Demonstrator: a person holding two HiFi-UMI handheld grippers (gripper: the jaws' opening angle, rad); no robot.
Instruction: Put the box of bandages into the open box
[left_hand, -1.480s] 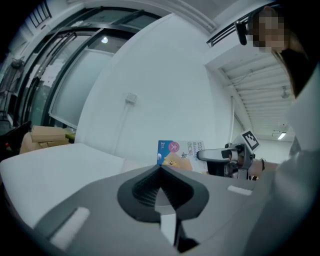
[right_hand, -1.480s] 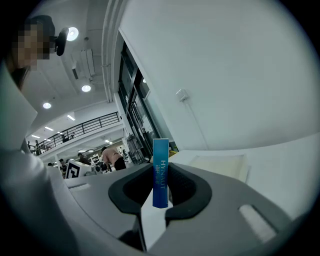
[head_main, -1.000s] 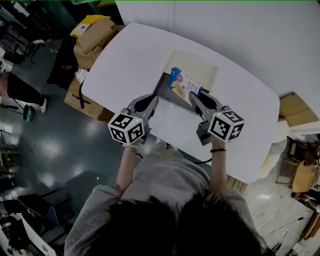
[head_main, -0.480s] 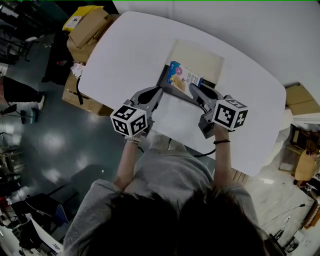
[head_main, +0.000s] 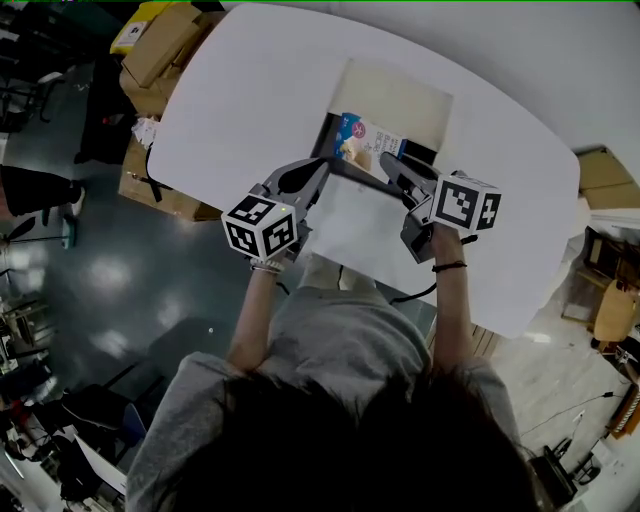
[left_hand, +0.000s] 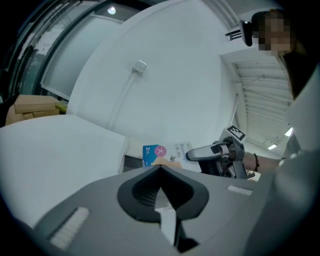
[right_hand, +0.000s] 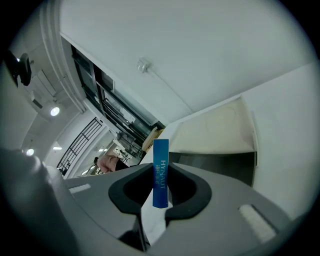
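The bandage box (head_main: 368, 140), blue and white, hangs tilted over the dark inside of the open box (head_main: 330, 148), whose beige flap (head_main: 395, 95) lies flat behind it. My right gripper (head_main: 388, 162) is shut on the bandage box; in the right gripper view its blue edge (right_hand: 160, 150) stands upright between the jaws of that gripper (right_hand: 161, 172), with the open box (right_hand: 220, 162) just beyond. My left gripper (head_main: 322, 167) sits at the open box's front left corner, shut, with nothing seen in it. The left gripper view shows the bandage box (left_hand: 165, 151) past the left gripper (left_hand: 160, 169).
The white table (head_main: 250, 90) ends close to my body. A flat white panel (head_main: 350, 228) lies between the grippers, in front of the open box. Brown cardboard boxes (head_main: 165, 45) stand on the floor to the left, more cardboard (head_main: 605, 190) to the right.
The head view has shifted, so the table sits higher in the picture. Both grippers and the bandage box keep about the same place at the open box.
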